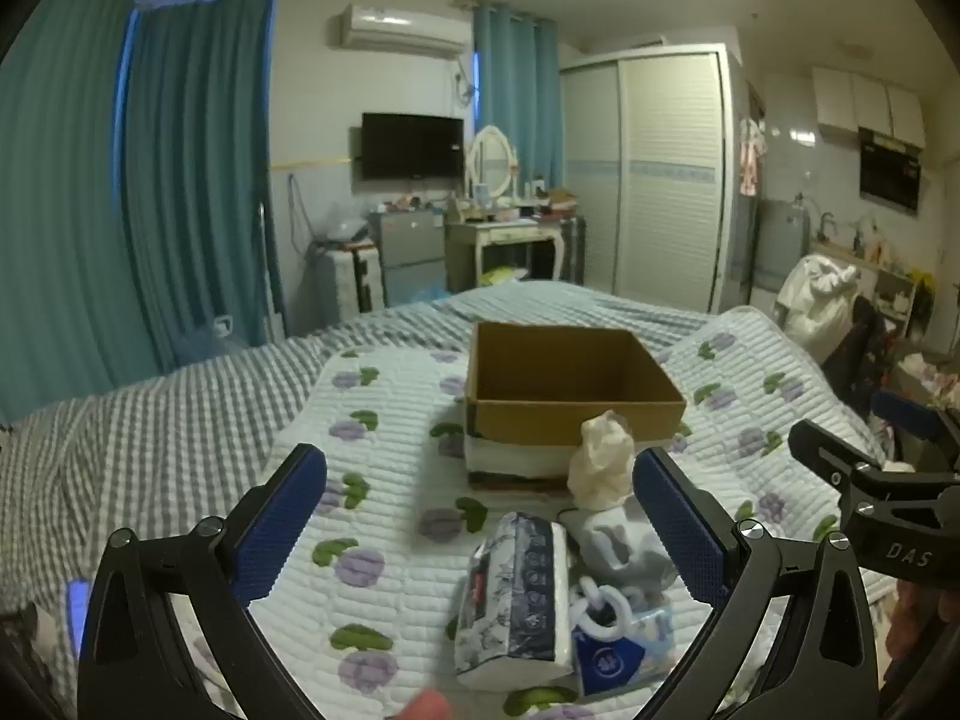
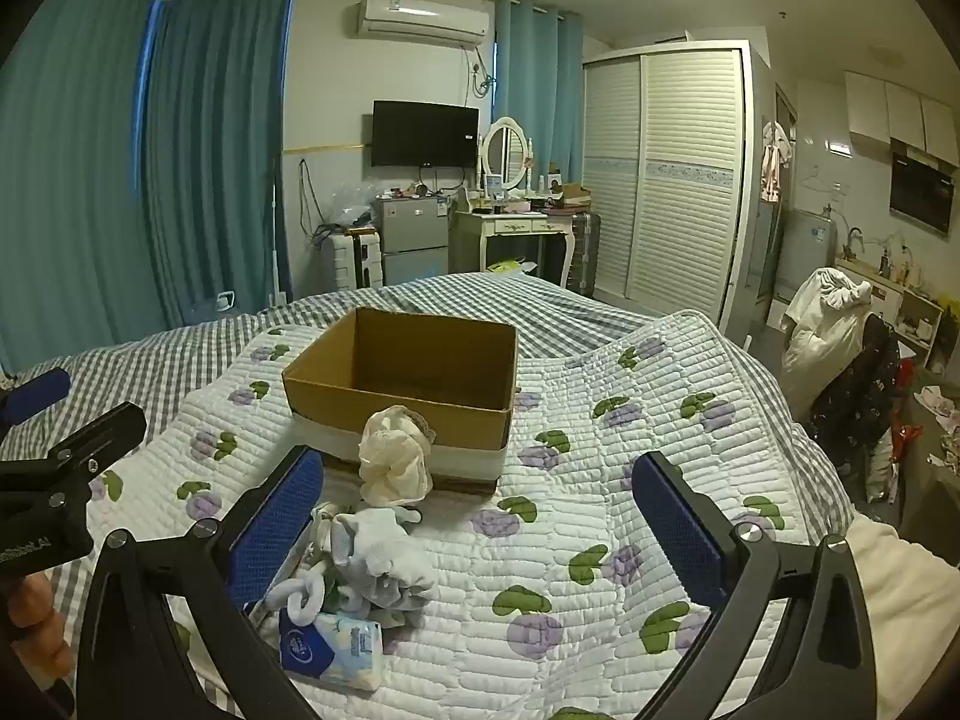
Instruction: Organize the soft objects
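Observation:
An open cardboard box point(image 1: 573, 387) point(image 2: 408, 381) stands on the flowered quilt point(image 1: 384, 456) point(image 2: 600, 480) of a bed. In front of it lies a cream crumpled cloth point(image 1: 603, 462) point(image 2: 393, 459). Nearer lie grey-white socks point(image 1: 624, 543) point(image 2: 381, 552), a white looped item point(image 1: 600, 609) point(image 2: 303, 594) and tissue packs, one dark patterned point(image 1: 519, 597) and one blue point(image 1: 612, 654) point(image 2: 333, 648). My left gripper point(image 1: 480, 528) is open above the quilt, with the pile just inside its right finger. My right gripper point(image 2: 477, 528) is open, the pile by its left finger.
The right tool's black body point(image 1: 888, 516) shows at the left view's right edge, the left tool's body point(image 2: 54, 480) at the right view's left edge. A checked sheet point(image 1: 150, 420) covers the bed's left side. A chair with clothes point(image 2: 840, 348) stands to the right.

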Demonstrator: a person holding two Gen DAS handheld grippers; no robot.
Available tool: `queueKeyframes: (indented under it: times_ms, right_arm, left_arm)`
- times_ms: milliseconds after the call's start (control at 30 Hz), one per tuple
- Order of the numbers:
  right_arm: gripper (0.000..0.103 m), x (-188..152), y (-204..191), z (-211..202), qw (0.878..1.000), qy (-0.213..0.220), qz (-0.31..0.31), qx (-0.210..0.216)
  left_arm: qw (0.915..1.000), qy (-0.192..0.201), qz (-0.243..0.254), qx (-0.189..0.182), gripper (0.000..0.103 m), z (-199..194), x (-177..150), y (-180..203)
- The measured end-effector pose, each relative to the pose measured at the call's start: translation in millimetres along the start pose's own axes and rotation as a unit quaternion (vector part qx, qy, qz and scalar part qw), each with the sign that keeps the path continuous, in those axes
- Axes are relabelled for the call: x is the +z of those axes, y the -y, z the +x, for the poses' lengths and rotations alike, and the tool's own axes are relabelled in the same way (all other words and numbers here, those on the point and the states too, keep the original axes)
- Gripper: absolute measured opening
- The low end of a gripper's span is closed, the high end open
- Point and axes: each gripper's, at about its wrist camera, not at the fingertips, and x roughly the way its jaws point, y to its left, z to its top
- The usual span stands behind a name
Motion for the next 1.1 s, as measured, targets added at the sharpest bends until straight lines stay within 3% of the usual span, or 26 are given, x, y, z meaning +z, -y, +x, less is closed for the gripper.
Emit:
queueKeyframes:
  times_ms: [1100]
  right_arm:
    - [0.103,-1.2,-3.4,8.3,1.0,-0.012,-0.002,0.007]
  left_arm:
    - [1.0,0.001,-0.002,0.001,0.103,2.5,1.1,-1.6]
